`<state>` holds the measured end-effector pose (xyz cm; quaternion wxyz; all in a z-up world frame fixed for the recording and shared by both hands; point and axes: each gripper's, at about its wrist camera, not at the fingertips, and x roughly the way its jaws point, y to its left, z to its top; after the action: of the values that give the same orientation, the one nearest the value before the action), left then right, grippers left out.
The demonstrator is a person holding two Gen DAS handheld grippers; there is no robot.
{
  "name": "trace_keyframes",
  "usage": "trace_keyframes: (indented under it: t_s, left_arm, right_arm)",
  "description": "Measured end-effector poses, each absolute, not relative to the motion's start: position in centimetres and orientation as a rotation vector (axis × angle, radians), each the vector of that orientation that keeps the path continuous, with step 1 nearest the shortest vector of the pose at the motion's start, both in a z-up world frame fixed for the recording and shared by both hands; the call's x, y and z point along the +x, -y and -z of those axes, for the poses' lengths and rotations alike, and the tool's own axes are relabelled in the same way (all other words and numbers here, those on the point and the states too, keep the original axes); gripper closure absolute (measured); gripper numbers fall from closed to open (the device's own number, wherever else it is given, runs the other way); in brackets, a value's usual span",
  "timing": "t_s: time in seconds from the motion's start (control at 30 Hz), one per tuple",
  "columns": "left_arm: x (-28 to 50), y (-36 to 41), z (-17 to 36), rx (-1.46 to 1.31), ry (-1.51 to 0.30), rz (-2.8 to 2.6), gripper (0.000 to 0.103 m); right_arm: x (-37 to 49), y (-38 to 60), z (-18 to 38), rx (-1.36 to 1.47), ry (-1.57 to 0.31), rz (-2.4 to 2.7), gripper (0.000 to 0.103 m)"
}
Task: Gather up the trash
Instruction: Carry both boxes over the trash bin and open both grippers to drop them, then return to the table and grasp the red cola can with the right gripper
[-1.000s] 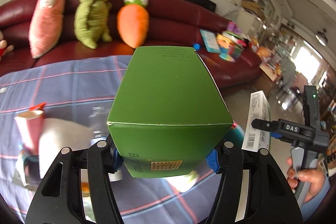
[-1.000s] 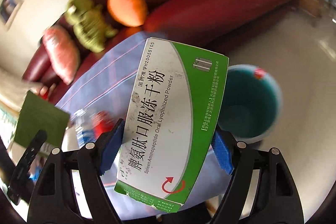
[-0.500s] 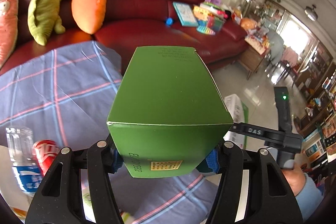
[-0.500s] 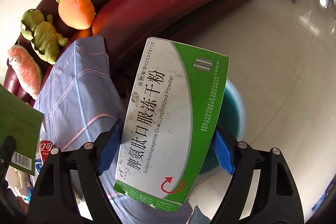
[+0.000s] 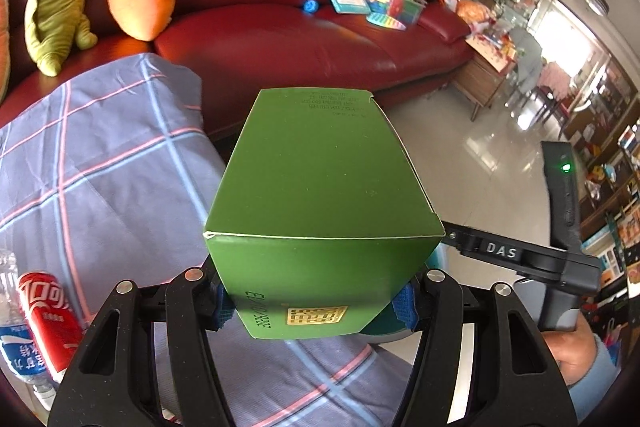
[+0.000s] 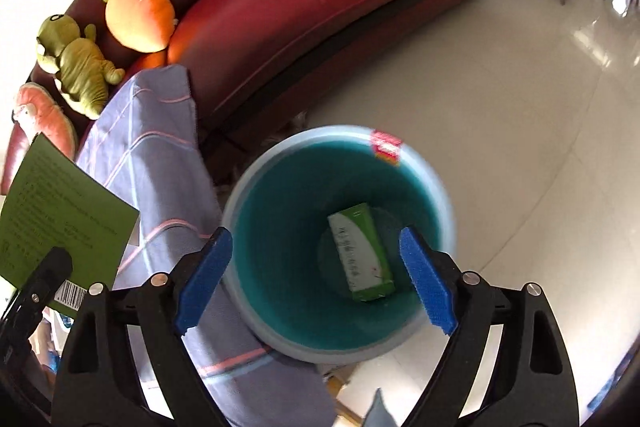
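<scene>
My left gripper (image 5: 316, 307) is shut on a dark green carton (image 5: 320, 195) and holds it over the table's right edge. The carton also shows at the left of the right wrist view (image 6: 60, 219). My right gripper (image 6: 316, 279) is open and empty above a teal bin (image 6: 340, 239) on the floor. A white-and-green medicine box (image 6: 360, 251) lies on the bin's bottom. The right gripper's body shows at the right of the left wrist view (image 5: 532, 259).
The table has a blue plaid cloth (image 5: 100, 167). A red can (image 5: 48, 311) and a clear water bottle (image 5: 16, 339) lie at its left. A dark red sofa (image 5: 280, 35) with plush toys stands behind. Pale tiled floor (image 6: 500, 107) surrounds the bin.
My right gripper opened and the medicine box fell into the bin. My left gripper has carried the green carton rightward, toward the table's edge.
</scene>
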<state>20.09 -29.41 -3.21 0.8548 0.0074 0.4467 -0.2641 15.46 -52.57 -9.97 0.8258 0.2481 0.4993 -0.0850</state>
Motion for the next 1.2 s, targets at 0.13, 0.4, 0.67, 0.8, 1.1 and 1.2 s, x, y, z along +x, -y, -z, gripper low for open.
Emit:
trace_keyframes:
  t_s: [0.13,0.4,0.67,0.8,1.1,1.2]
  left_arm:
    - [20.2,31.3,4.3,0.042,-0.962,0.598,0.041]
    - [20.2,35.7,7.8,0.095,-1.055,0.667,0.036]
    - [19.8,35.1,8.2,0.085,-1.061,0.626,0.016]
    - [19.6,33.9,7.8,0.064,-1.062,0.610,0.015]
    - [18.8,29.4,6.3,0.016,-1.060,0.554,0.014]
    - [18.3,27.1,5.5,0.006,-1.039,0.524,0.014]
  right_arm:
    - [14.0,54.4,9.3,0.524,-1.041,0.255,0.021]
    - [12.2,56.9,9.4,0.536,-1.036,0.345,0.020]
    - [12.3,56.4,9.5,0.521,-1.059,0.357,0.020]
    - [12.6,55.5,9.3,0.507,-1.064,0.340,0.020]
    - [12.8,50.8,7.6,0.365,-1.055,0.236,0.020]
    - [12.8,49.3,7.3,0.353,-1.058,0.214,0.020]
